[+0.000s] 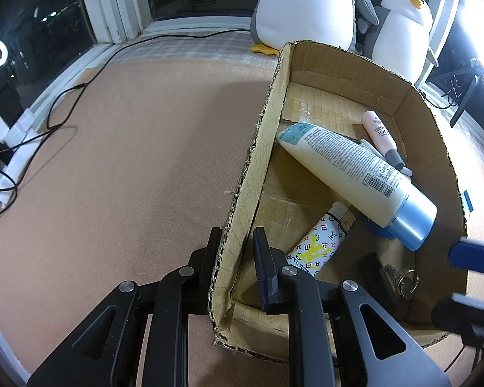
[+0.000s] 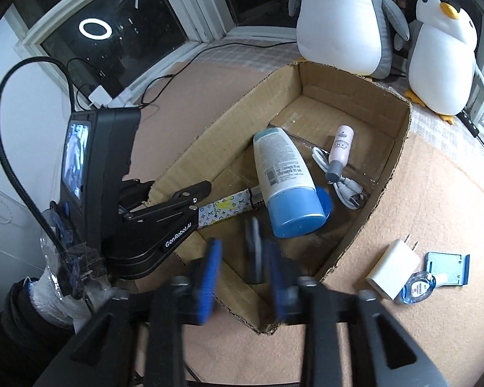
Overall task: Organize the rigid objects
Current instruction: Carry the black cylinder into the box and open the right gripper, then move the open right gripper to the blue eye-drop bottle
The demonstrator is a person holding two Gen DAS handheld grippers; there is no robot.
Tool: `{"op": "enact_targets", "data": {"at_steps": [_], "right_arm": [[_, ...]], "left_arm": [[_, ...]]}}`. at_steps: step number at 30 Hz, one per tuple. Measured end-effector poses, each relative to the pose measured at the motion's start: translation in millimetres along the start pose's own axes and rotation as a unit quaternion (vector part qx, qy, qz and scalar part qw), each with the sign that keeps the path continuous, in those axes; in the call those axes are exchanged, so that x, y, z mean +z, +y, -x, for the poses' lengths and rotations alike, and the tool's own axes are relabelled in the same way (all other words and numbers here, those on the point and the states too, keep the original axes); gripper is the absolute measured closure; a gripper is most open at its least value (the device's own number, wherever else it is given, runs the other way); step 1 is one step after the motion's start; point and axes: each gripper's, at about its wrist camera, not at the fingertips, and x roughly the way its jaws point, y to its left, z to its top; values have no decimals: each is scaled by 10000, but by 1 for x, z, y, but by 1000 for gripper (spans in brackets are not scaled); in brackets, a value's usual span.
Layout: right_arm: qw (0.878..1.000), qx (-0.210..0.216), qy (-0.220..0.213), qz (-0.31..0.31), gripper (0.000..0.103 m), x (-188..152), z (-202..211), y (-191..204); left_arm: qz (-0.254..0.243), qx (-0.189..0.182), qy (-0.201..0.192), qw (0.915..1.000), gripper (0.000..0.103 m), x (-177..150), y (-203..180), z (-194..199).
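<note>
The left claw (image 1: 235, 251) is straddling the near-left wall of the cardboard box (image 1: 267, 103), 1 finger outside and 1 inside, though whether the pads are pinching the wall or just bracketing it is unclear. The right claw (image 2: 243, 277) is hovering released over the near end of the box, its blue pads blurred, with nothing between them. Inside the box, a white lotion tube (image 2: 279, 167) with a blue cap is lying diagonally, a patterned lighter (image 1: 319, 242) is lying beside it near the left claw, a small pink bottle (image 2: 340, 148) is resting toward the far side next to a coiled white cable (image 2: 342, 180), and a dark object with a key ring (image 1: 403, 282) is sitting at the near end. Outside the box to the right, a white charger (image 2: 393, 267), a correction tape (image 2: 419, 288) and a blue-framed flat item (image 2: 447, 269) are lying close together on the tan worktop (image 1: 129, 161). A black cord (image 1: 80, 87) is trailing across the worktop's left side toward white plugs (image 1: 13, 138). 2 plush penguins (image 2: 442, 54) are sitting behind the box against dark windows (image 2: 113, 32), where a ring light (image 2: 94, 29) is reflecting.
</note>
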Motion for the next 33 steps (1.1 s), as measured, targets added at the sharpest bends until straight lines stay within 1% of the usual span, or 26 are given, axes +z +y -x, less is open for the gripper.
{"op": "enact_targets", "data": {"at_steps": [1,2,11,18,23,28,33], "right_arm": [[10000,2,-31,0,60,0,2,0],[10000,-4,-60,6,59,-1,3,1],[9998,-83,-124,-107,56,-5,14,-7],[9992,-199,-274,-214,56,-14,34,-20],[9984,-296,-222,-429,56,-33,47,-47],[9961,-558,-142,-676,56,-51,55,-76],[9932,-757,-119,-880,56,-61,60,-101]], "left_arm": [[3,0,1,10000,86,0,0,0],[4,0,1,10000,86,-1,0,0],[3,-1,0,10000,86,0,1,0],[7,0,-3,10000,86,-1,0,0],[3,1,-1,10000,86,0,1,0],[3,3,-1,10000,86,-1,1,0],[6,3,-2,10000,86,-1,1,0]]}}
